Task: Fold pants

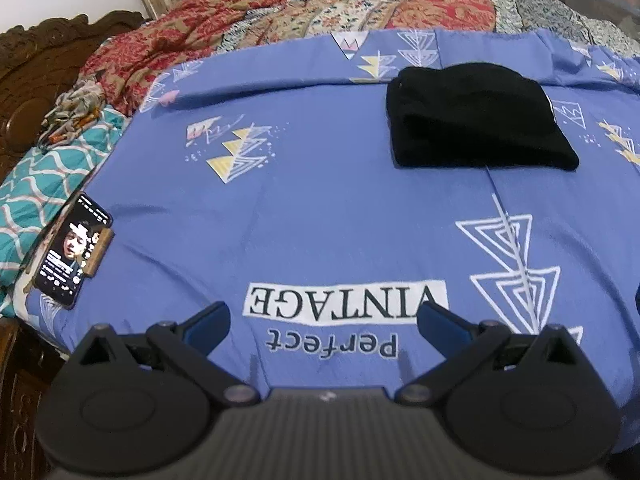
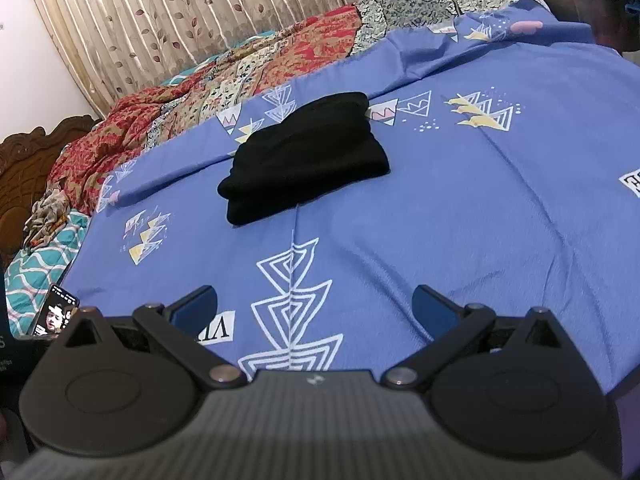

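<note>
The black pants (image 1: 476, 118) lie folded in a compact stack on the blue patterned bedsheet (image 1: 320, 200), far from both grippers. In the right wrist view the pants (image 2: 306, 160) sit in the middle of the sheet (image 2: 460, 220). My left gripper (image 1: 324, 320) is open and empty, held above the "Perfect VINTAGE" print near the bed's front edge. My right gripper (image 2: 314, 306) is open and empty, held above the white triangle print, well short of the pants.
A phone with a lit screen (image 1: 72, 248) lies at the sheet's left edge, also seen in the right wrist view (image 2: 56, 316). A red patterned quilt (image 1: 240, 32) is bunched behind the sheet. A carved wooden headboard (image 1: 36, 64) stands at left. Curtains (image 2: 180, 20) hang behind.
</note>
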Demonstrator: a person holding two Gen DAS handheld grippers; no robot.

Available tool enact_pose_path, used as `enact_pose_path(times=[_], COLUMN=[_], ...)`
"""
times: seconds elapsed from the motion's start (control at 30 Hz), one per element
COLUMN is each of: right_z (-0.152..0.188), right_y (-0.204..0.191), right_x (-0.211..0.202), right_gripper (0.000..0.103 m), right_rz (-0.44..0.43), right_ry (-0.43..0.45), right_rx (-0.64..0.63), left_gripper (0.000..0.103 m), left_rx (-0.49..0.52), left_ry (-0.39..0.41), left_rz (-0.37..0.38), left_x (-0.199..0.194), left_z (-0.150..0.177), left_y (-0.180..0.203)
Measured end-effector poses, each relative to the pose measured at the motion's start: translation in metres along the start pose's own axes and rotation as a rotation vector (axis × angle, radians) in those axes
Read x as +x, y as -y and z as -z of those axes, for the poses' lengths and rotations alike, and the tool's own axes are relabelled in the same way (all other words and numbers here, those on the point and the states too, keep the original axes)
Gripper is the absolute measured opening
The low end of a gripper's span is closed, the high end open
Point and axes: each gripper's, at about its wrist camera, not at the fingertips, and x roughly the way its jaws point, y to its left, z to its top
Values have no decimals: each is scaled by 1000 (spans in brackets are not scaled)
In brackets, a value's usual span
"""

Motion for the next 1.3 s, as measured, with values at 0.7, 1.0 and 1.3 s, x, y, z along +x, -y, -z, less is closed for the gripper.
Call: enact_pose_path(times=[0.7, 1.0, 1.3], right_z=[3, 4, 5], right_y=[6, 7, 3], right_x=[7, 8, 11], right_gripper=[103, 103, 103], right_rz=[4, 3, 59], right_ry=[-46, -58, -70], right_rx=[25, 28, -12], left_gripper=[103, 103, 103], left_rx=[49, 52, 36], left_ry=[-84, -88, -114], left_rz=[14, -6, 2], left_x=[15, 19, 24], left_z=[9, 10, 12], left_y=[8, 8, 5])
